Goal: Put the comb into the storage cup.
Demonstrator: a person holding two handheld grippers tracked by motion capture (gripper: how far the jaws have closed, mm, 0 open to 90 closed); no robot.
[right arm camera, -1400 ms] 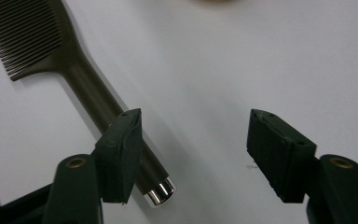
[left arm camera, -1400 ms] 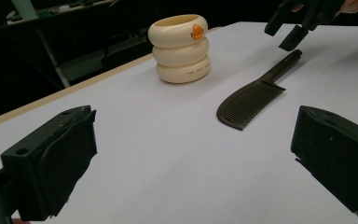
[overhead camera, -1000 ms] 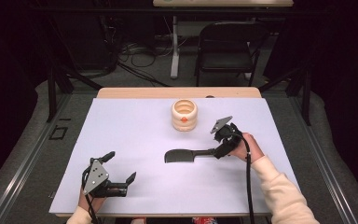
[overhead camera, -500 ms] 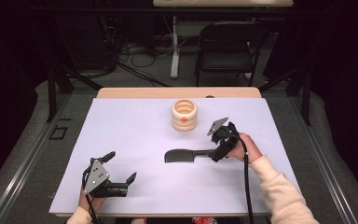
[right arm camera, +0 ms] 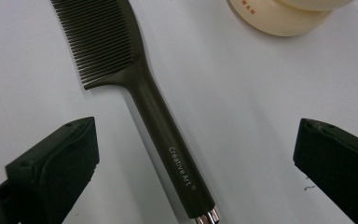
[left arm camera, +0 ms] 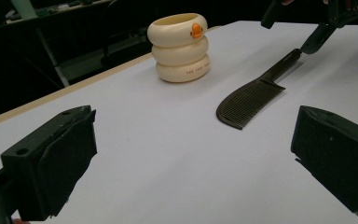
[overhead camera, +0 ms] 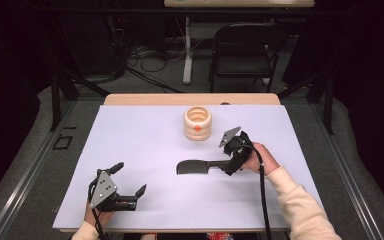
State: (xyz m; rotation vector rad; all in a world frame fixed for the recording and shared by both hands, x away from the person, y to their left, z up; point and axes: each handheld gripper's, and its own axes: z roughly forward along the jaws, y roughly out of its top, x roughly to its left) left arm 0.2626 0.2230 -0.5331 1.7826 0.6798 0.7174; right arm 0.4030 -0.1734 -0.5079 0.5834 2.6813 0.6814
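The right gripper [overhead camera: 228, 166] has just been opening its jaws and now holds them wide; the handle of the dark brown plastic comb [right arm camera: 135, 93] lies between them on the sheet, touched by neither pad. In the high view that gripper sits right of centre, tilted down toward the handle's end, with the person's right hand [overhead camera: 258, 158] behind it and a cream sleeve running to the lower right corner. The comb [overhead camera: 200, 167] lies flat at the frame's middle on the pale lilac table cover [overhead camera: 145, 135], teeth end to the left. The left gripper [overhead camera: 129, 184], lower left, rests low with its jaws wide and empty, well apart from the comb [left arm camera: 256, 91]. A cream ribbed cup with an orange dot [overhead camera: 198, 123] stands above the comb.
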